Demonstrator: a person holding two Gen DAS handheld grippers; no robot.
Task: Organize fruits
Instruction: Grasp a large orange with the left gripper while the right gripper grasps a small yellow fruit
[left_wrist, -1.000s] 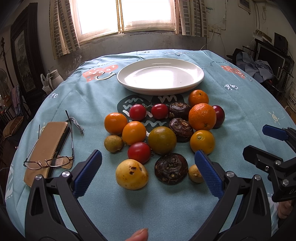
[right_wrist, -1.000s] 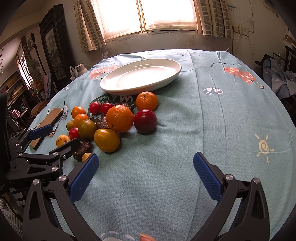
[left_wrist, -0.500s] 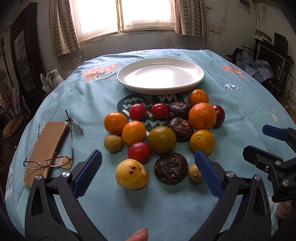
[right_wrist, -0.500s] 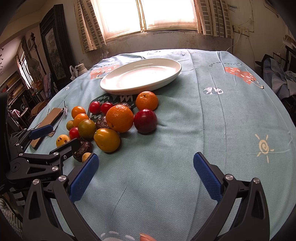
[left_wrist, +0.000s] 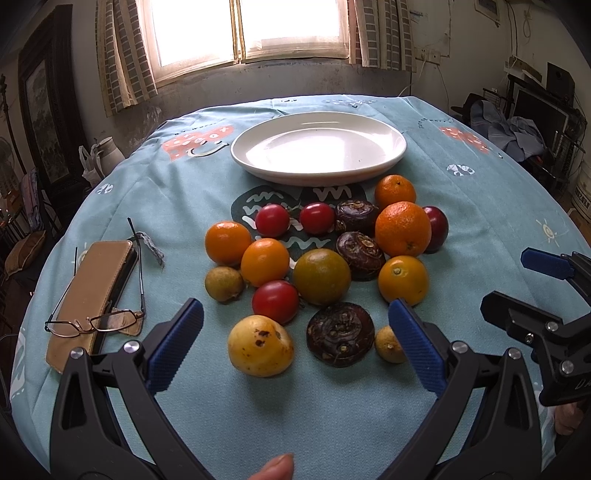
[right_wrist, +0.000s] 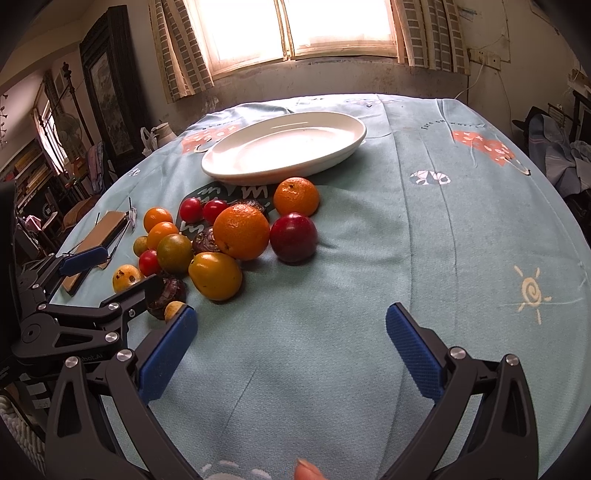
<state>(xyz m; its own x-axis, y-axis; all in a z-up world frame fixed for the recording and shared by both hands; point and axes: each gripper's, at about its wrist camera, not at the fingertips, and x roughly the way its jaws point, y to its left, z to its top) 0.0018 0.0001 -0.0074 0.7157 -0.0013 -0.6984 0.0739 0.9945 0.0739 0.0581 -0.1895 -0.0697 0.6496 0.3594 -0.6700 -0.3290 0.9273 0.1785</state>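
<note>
Meanwhile, both the left gripper (left_wrist: 295, 350) and right gripper (right_wrist: 291, 350) hovered with jaws spread wide and empty, near loose fruit before a white oval plate (left_wrist: 317, 147) on the blue-clothed tabletop (right_wrist: 443, 240).

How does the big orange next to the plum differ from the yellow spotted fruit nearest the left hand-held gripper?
The big orange is deep orange with pebbled skin; the yellow spotted fruit is pale yellow, smooth, with dark brown blemishes. The orange sits at the far right of the pile, touching the plum and close to the plate; the yellow fruit lies at the near edge, farthest from the plate. Both are roundish, rest on the tablecloth, and neither is gripped.
</note>
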